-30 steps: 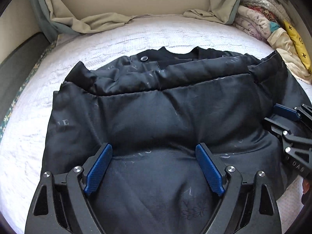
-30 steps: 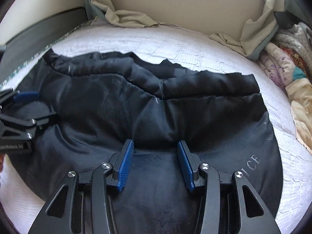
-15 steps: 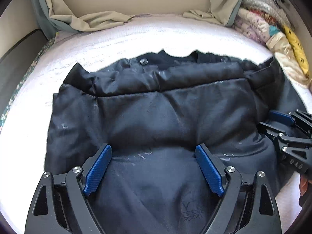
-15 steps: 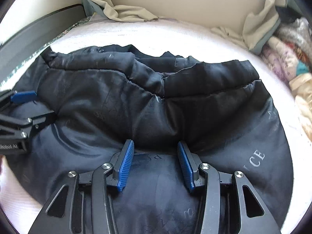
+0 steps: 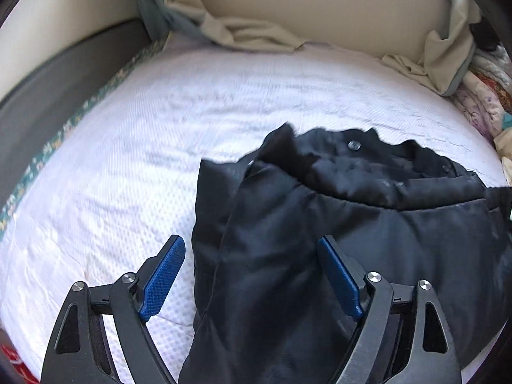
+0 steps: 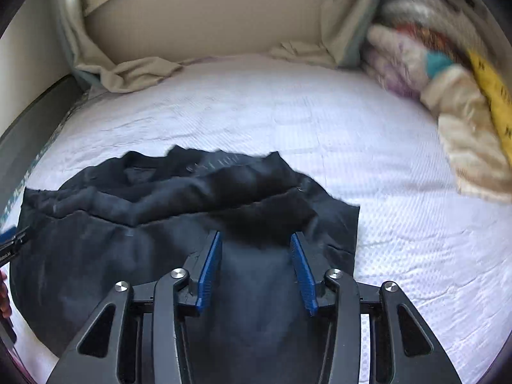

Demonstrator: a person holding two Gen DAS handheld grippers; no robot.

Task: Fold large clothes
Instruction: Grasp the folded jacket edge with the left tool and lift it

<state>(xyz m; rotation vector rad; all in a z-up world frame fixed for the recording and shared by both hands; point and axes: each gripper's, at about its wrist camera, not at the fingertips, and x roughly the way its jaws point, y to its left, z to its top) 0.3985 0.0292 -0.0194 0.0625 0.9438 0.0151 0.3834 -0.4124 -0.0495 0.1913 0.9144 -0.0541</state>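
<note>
1. The left gripper (image 5: 251, 275) was seen nearest in the left wrist view, its jaws spread wide and closing slightly; the blue pads (image 5: 161, 276) were not pressed on anything, though the left edge of the black padded jacket (image 5: 368, 243) lay between and beneath them
2. The right gripper (image 6: 256, 272) was seen nearest in the right wrist view, its jaws partly spread and closing; dark jacket fabric lay between the blue pads (image 6: 209, 272), but whether it was being pinched could not be told
3. The black padded jacket (image 6: 134, 249) was found lying on the white quilted mattress cover (image 5: 134, 166), bunched and partly folded, with a buttoned collar (image 5: 353, 144) turned toward the far side of the bed
4. At the left edge of the right wrist view, part of the left gripper (image 6: 11, 243) was caught over the jacket's edge, with a bit of the person's hand (image 6: 4, 294) below it
5. Beyond the jacket, bare white mattress cover (image 6: 288, 118) was seen stretching to the far edge
6. Farthest away, a crumpled beige sheet (image 5: 256, 33) was seen against the pale headboard (image 5: 320, 3), and a blurred pile of patterned bedding (image 6: 448, 89) was stacked at the right
</note>
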